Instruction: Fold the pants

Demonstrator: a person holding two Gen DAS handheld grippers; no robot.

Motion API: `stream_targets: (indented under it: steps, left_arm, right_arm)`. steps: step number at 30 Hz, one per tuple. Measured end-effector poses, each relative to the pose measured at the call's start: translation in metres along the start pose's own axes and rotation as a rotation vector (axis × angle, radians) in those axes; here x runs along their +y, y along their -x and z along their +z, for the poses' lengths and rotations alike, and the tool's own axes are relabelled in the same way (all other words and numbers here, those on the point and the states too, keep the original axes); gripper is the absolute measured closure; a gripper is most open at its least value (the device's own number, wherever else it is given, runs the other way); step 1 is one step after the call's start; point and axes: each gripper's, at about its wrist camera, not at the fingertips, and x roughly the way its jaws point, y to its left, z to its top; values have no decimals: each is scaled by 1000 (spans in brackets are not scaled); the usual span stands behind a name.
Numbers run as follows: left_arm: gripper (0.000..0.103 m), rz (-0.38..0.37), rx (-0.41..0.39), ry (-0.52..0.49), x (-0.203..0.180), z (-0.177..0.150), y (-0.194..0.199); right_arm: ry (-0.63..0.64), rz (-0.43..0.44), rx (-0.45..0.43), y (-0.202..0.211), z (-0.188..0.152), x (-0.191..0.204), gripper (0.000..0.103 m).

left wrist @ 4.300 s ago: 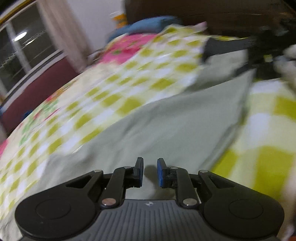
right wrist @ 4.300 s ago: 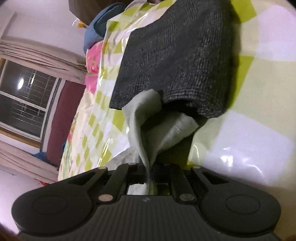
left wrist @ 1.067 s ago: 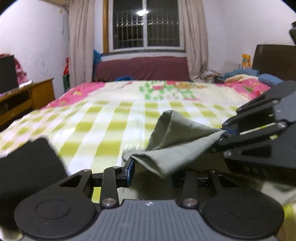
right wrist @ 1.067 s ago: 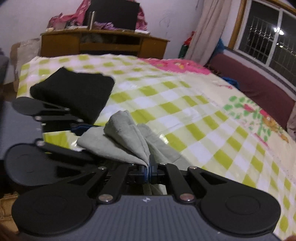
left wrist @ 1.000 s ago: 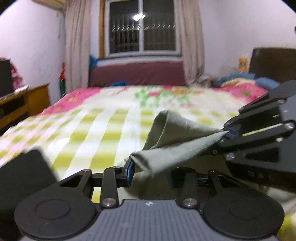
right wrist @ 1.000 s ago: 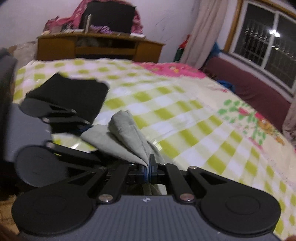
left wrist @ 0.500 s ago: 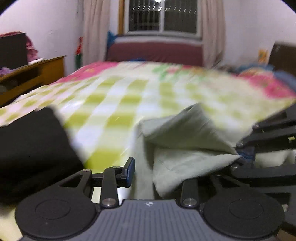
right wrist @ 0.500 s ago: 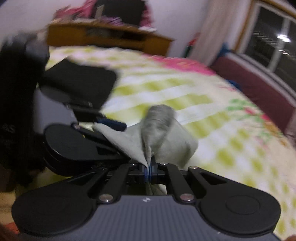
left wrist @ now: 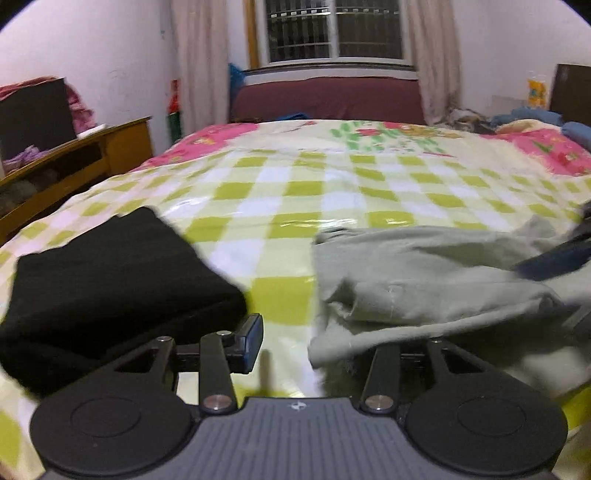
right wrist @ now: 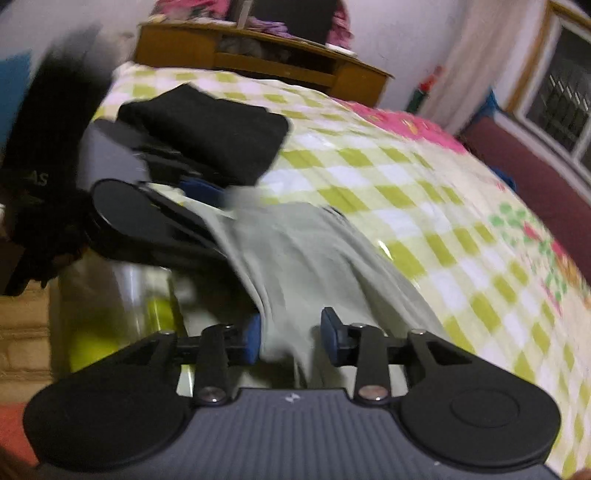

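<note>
Both grippers are working low over the bed, and the grey-green pants (left wrist: 424, 280) are lying bunched on the checked bedspread (left wrist: 295, 206), off to the right in the left wrist view. The left gripper (left wrist: 314, 343) is sitting with its jaws spread wide; one blue-padded finger (left wrist: 249, 341) is showing clear of the cloth, while the other is buried under a loose edge of the pants that is draping over it. Nothing is being pinched there.

Over on the right wrist view, the right gripper (right wrist: 291, 332) is also standing open, its two blue pads apart, and a fold of the pants (right wrist: 314, 258) is running down between them, brushing the left pad without being clamped. The left gripper (right wrist: 147, 218) is showing in that view too, blurred, at the far edge of the pants.

A folded black garment (left wrist: 107, 273) is lying on the bedspread just beside the pants, apart from them. A wooden desk (right wrist: 258, 59) is standing beyond the bed, and a barred window (left wrist: 332, 29) is looking down from the far wall.
</note>
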Motion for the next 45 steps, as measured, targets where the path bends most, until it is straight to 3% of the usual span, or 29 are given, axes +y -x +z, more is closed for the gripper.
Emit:
stream_targets:
  steps: [3,7,9,16,19,21,22,27,30,36,38,42,44,45]
  left_arm:
    - [45,32,0,19,8,-2,7]
    - [45,32,-30,-5,1,7,16]
    - [45,35,-30,-31,-4,9,16]
    - [45,118,-15,-76,-12,16,21]
    - [45,114,-40,-102,-25,27,27]
    - [45,100,-48,-136,-37,32,26]
    - [45,91,-50,-149,-45,34,25]
    - [45,7,-27,-202,-83,32,10]
    - [45,2,36,-270,-104,23,-3]
    - [42,30,-25,-258,-98,31,30]
    - [41,48,-53,-242,-94,36,38]
    - [31,9,-146,-211,-99,46,47]
    - [27,-13,-168,-237,-109,47,41]
    - [26,-22,-170,-255,-114,47,35]
  right_arm:
    - [-184,-69,34,25,-17,-45,65]
    - [-357,-302,116,40,-58,-103,63]
    - [-434,-363,147,45,-77,-127,62]
    - [-687,-298,155,32,-120,-174,61]
    - [-755,-264,166,9,-129,-182,54]
    - [-787,-247,139,11,-134,-184,78]
    - [-824,-226,126,16,-139,-190,97]
    - [-984,-208,106,38,-176,-221,102]
    - [-1041,-179,76,48,-182,-234,101]
    - [-1022,-166,54,66,-179,-232,85]
    - [-1034,-161,54,71,-186,-229,62]
    - [-1044,-93,73,64,-193,-214,55]
    - [-1021,-94,76,54,-188,-207,43]
    - [-1004,-107,78,50,-185,-204,43]
